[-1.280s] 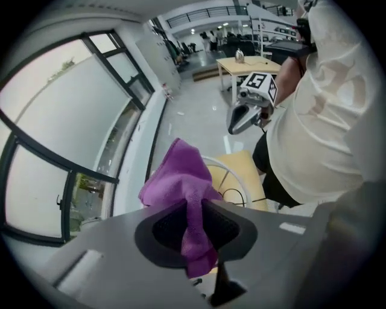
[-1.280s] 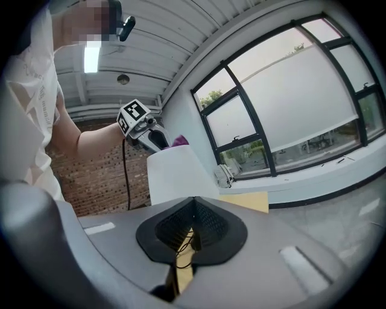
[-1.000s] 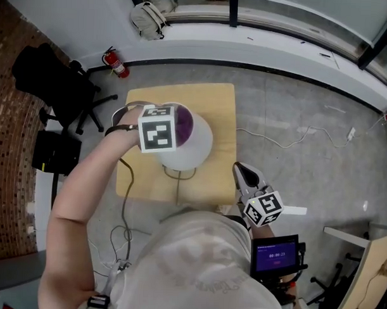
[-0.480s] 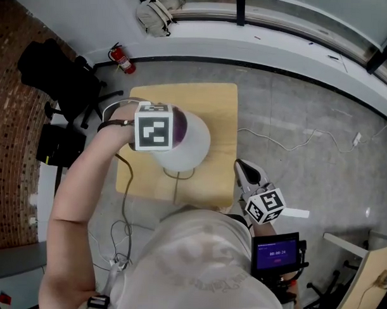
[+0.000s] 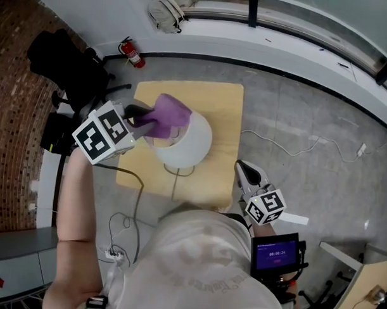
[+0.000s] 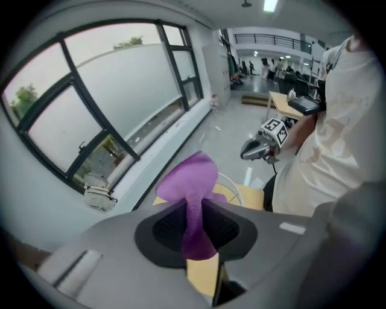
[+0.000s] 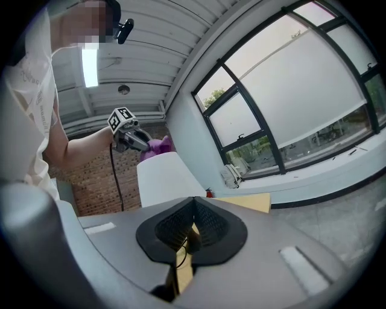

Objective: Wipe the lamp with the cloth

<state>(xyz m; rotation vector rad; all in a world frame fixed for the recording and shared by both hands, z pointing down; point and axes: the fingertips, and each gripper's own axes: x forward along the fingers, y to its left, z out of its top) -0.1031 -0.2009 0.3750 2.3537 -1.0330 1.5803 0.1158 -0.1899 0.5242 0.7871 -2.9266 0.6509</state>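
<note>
Cloth (image 5: 169, 113), purple, is pinched tight in my left gripper's (image 5: 143, 119) jaws, over the far-left top edge of the lamp (image 5: 190, 144) on the table (image 5: 223, 114). My right gripper (image 5: 242, 171) hangs near-right of the lamp, jaws together on nothing.

The right gripper (image 7: 192, 224) has its jaws pressed together with nothing between them. Beyond them a white lamp (image 7: 164, 180) stands on a wooden table (image 7: 244, 202). The left gripper (image 7: 143, 145) holds a purple cloth (image 7: 158, 145) at the lamp's top. A backpack (image 7: 231, 175) lies below the windows (image 7: 283, 90)
</note>
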